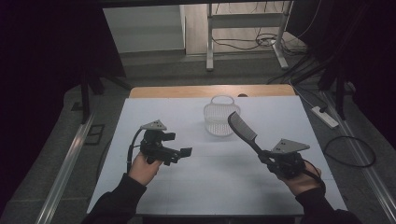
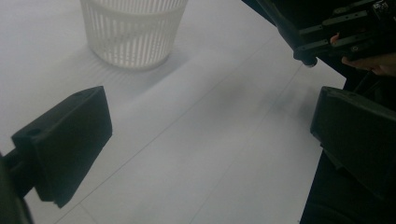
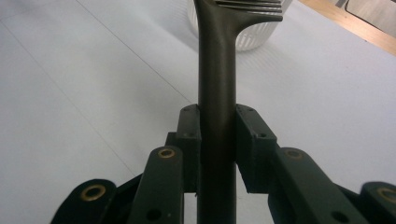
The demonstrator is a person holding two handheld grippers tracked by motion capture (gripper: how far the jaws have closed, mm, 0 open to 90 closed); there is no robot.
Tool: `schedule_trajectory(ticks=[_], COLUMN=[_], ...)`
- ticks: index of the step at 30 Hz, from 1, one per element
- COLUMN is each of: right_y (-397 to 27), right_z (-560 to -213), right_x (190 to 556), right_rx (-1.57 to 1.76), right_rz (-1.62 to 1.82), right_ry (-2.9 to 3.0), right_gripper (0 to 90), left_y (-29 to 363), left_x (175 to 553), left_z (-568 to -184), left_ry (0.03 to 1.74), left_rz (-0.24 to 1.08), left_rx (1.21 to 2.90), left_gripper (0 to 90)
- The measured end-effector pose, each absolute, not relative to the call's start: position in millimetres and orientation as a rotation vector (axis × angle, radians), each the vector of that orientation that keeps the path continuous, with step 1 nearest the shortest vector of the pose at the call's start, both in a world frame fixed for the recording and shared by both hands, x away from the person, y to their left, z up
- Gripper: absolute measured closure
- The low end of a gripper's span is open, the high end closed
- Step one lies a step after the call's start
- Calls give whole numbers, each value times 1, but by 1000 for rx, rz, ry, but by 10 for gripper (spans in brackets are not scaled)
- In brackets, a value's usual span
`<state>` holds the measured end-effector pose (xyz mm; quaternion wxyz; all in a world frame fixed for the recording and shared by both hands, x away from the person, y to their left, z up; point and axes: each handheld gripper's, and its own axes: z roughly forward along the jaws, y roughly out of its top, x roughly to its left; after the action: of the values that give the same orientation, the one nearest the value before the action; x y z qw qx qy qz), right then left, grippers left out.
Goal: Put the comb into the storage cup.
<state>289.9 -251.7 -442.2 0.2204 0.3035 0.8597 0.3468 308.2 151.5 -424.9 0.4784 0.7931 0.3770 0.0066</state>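
1. A person seated at a white table is holding a two-jaw gripper in each hand. The right gripper is clenching the handle of a black comb, and the left gripper is hanging open above bare tabletop with nothing between its jaws.

2. The comb is riding clear of the table, angling up and away from the right gripper, its toothed end reaching toward a white slatted basket standing near the far edge. Whether the tip is over the basket or just short of it cannot be told.

3. In the right gripper view, both pads are pressing flat against the sides of the comb handle, well below the teeth.

4. Judging by its look, the comb is behaving as a light, rigid plastic piece with a smooth, possibly slippery shaft; the plain handle is offering the safest hold, while the thin teeth are likely to flex or snap if pinched.

5. The basket seems light enough to slide if nudged.
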Motion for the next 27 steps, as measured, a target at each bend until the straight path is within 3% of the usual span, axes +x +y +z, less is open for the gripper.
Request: schedule_trajectory(ticks=[27], right_y=[-228], right_z=[-440], right_x=[283], right_rx=[730], right_rz=[1027], right_ry=[2385], right_gripper=[724], left_y=[111], left_x=[332], left_z=[-414], left_ry=[863], left_rz=[-59], left_rx=[1933], left_gripper=[0])
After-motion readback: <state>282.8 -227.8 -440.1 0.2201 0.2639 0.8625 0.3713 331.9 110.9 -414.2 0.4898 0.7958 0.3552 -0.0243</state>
